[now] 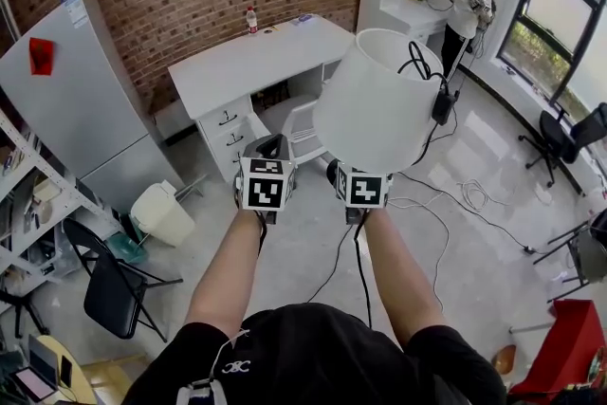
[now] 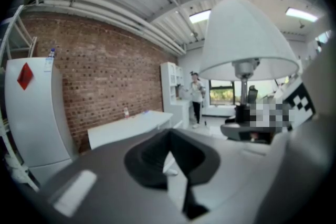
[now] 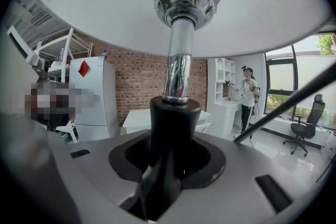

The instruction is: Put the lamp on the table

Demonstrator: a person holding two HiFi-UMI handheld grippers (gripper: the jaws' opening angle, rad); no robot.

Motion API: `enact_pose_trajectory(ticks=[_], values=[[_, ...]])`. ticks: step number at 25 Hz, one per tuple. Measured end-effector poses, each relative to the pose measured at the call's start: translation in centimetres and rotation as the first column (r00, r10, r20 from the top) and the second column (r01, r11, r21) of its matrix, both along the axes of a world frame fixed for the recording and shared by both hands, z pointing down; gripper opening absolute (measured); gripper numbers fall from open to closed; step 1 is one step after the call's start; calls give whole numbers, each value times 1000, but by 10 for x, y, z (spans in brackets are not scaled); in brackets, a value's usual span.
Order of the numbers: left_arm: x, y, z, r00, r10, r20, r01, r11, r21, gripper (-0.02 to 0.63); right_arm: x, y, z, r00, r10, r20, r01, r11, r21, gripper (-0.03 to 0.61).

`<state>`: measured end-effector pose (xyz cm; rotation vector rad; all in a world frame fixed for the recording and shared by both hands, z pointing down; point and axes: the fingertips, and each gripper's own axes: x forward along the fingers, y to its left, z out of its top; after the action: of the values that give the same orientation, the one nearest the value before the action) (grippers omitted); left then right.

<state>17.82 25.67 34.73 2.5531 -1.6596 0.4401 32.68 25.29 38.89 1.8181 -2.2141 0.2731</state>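
Observation:
The lamp (image 1: pixel 375 100) has a white shade, a chrome stem (image 3: pixel 178 71) and a black cord. It is held up in the air, tilted away from me, with my right gripper (image 1: pixel 341 174) shut on the black lower part of its stem (image 3: pixel 167 128). My left gripper (image 1: pixel 270 147) is just left of it, jaws together with nothing between them. In the left gripper view the lamp (image 2: pixel 244 39) shows at the right. The white table (image 1: pixel 256 62) stands ahead against the brick wall, some way beyond both grippers; it also shows as the table (image 2: pixel 131 126) and the table (image 3: pixel 139 119).
A bottle (image 1: pixel 251 19) stands on the table's far edge. A white chair (image 1: pixel 303 133) is in front of the table. A grey fridge (image 1: pixel 76 100), a white bin (image 1: pixel 161 211) and a black folding chair (image 1: pixel 114 285) are at the left. Cables (image 1: pixel 455 194) lie on the floor; a person (image 1: pixel 469 0) stands at the back right.

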Motion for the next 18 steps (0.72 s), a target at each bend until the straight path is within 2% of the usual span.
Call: enact_pose_trajectory(ticks=[7, 13, 18], values=[[20, -12, 12, 1000, -27, 10, 27, 1000, -13, -5, 18, -13, 6, 999, -38, -18, 38, 999, -10, 127], [13, -34, 16, 999, -41, 0, 41, 999, -19, -5, 7, -37, 11, 998, -67, -13, 66, 998, -15, 127], [-5, -72, 18, 998, -51, -23, 50, 999, -15, -5, -8, -73, 12, 997, -76, -23, 75, 997, -13, 127]])
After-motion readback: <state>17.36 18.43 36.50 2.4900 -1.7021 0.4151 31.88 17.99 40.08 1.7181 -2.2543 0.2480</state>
